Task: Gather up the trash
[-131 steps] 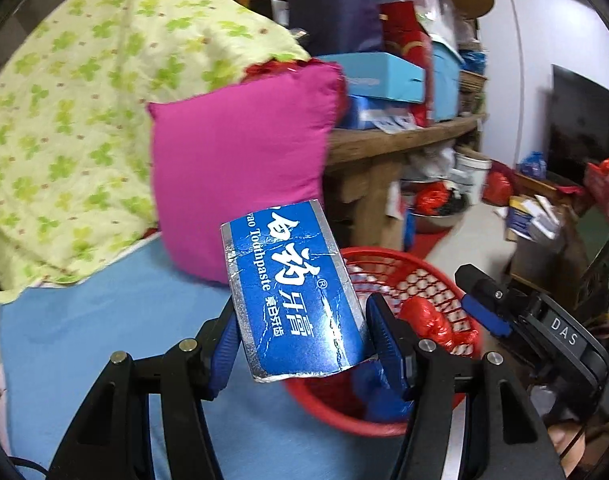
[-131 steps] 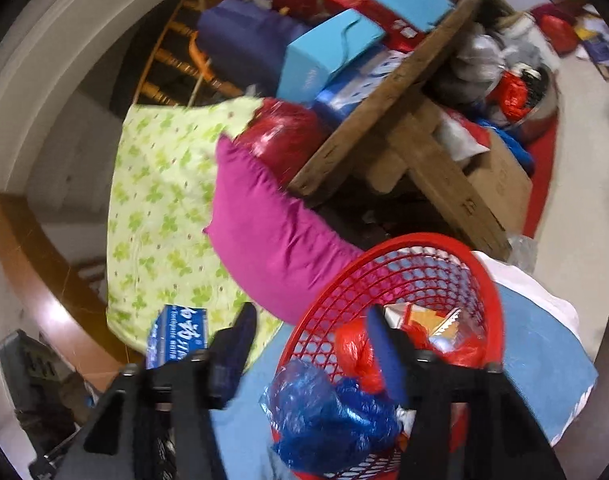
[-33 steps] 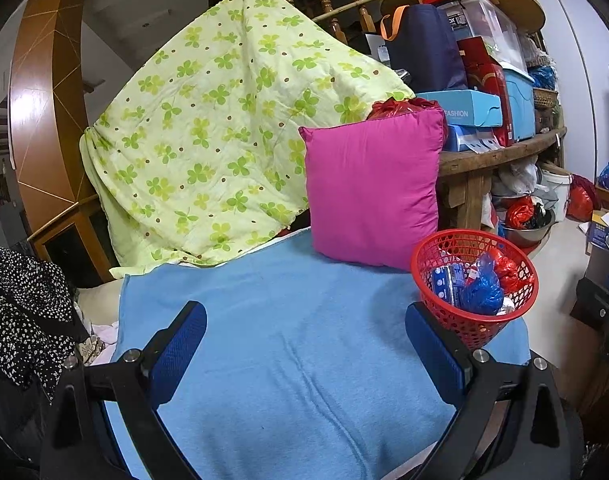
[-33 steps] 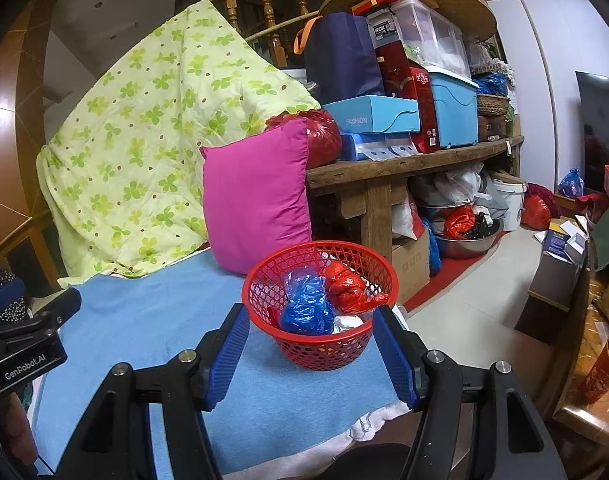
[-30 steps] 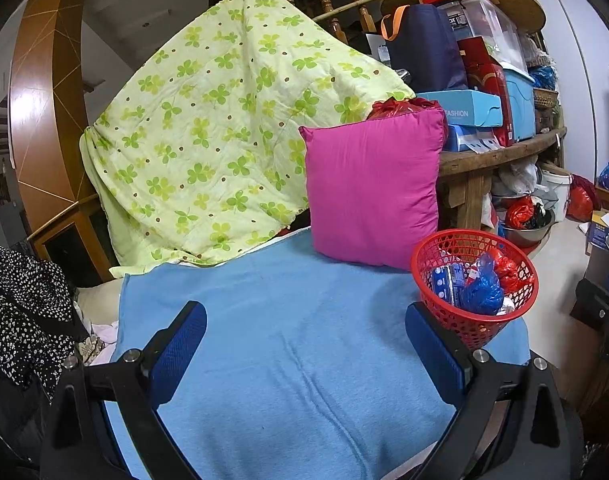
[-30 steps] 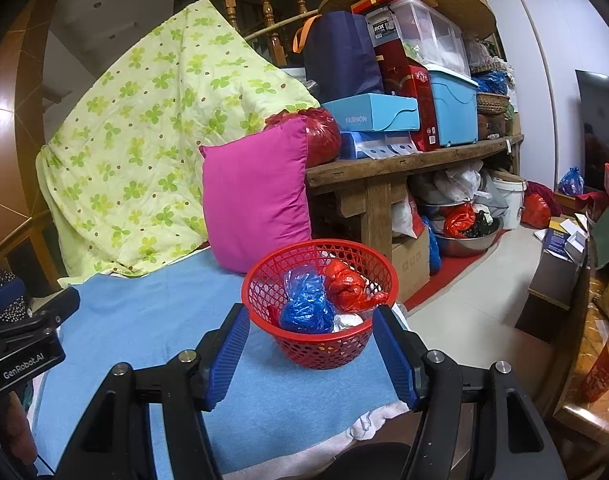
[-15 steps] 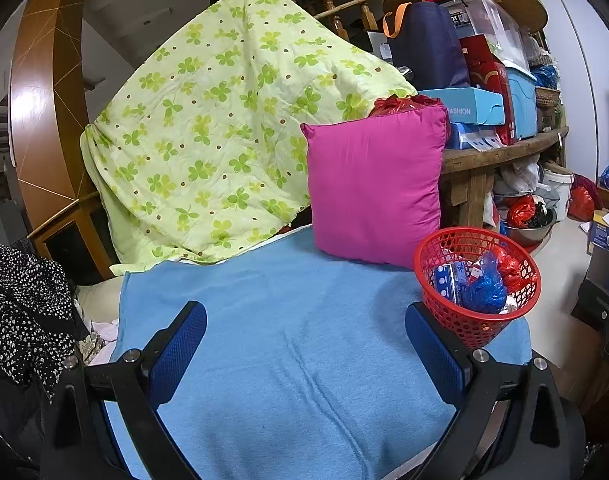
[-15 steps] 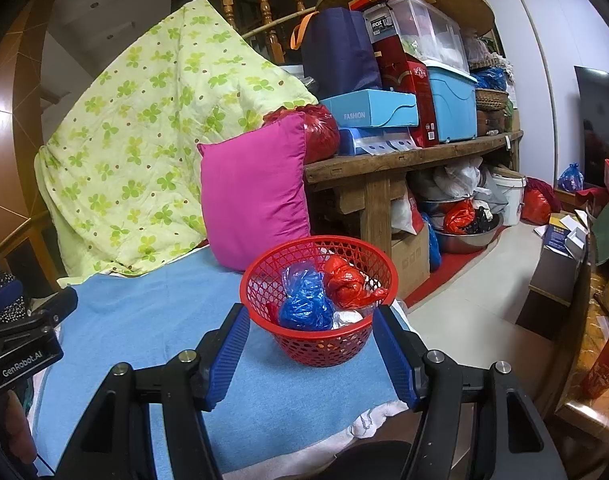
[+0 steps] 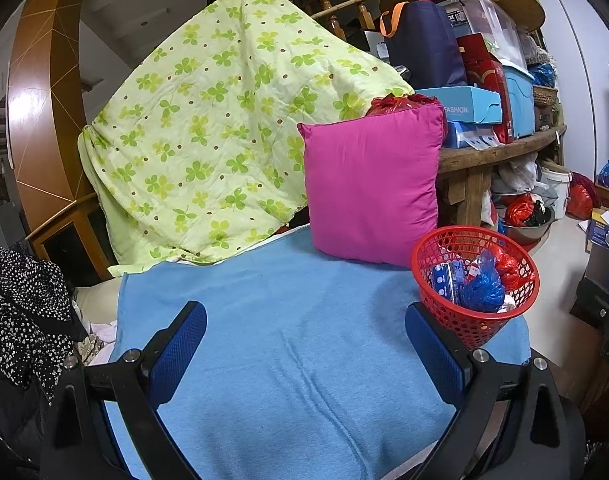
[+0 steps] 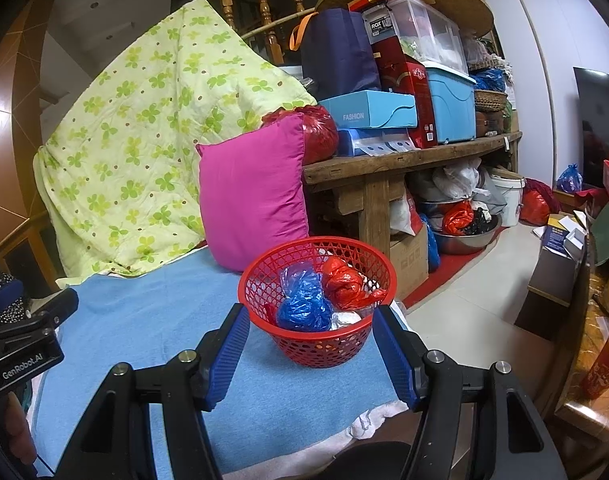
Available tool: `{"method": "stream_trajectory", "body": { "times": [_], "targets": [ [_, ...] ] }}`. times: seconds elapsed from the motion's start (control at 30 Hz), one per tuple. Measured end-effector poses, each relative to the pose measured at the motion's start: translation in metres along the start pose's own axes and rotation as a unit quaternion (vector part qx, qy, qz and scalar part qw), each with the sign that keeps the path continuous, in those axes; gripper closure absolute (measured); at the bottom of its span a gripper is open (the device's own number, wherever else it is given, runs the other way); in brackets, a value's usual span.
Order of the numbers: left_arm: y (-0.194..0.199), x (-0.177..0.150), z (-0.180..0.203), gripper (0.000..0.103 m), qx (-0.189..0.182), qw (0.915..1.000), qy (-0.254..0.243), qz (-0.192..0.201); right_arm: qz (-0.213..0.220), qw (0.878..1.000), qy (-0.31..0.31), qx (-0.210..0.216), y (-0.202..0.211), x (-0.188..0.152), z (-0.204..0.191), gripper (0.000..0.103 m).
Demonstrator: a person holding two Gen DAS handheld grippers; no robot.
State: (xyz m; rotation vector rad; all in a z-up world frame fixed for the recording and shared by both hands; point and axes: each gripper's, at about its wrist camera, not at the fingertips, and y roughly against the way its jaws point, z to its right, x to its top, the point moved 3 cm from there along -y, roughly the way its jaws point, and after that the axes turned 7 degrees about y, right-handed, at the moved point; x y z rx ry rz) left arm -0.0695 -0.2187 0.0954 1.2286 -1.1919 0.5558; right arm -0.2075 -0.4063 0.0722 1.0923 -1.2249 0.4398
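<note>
Both wrist cams look level across the blue blanket (image 9: 304, 340); right sits nearer the shared red basket (image 10: 318, 344).

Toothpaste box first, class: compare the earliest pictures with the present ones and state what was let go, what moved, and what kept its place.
The left gripper has let go of the blue toothpaste box, which now lies in the red basket. Both grippers have drawn back from the basket; the right gripper is open and empty too. The pink cushion, the blue cloth and the bagged trash kept their places.
</note>
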Motion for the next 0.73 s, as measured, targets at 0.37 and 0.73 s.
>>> {"method": "stream_trajectory", "body": {
  "times": [0.37, 0.73],
  "targets": [
    [-0.001, 0.0, 0.0, 0.004, -0.003, 1.0, 0.0, -0.001, 0.003, 1.0, -0.001, -0.003, 0.002, 0.0, 0.001, 0.035],
    [-0.013, -0.001, -0.014, 0.004, -0.021, 0.9996, 0.017, 0.002, 0.0, 1.0, 0.011, -0.008, -0.007, 0.007, -0.009, 0.035]
  ]
}}
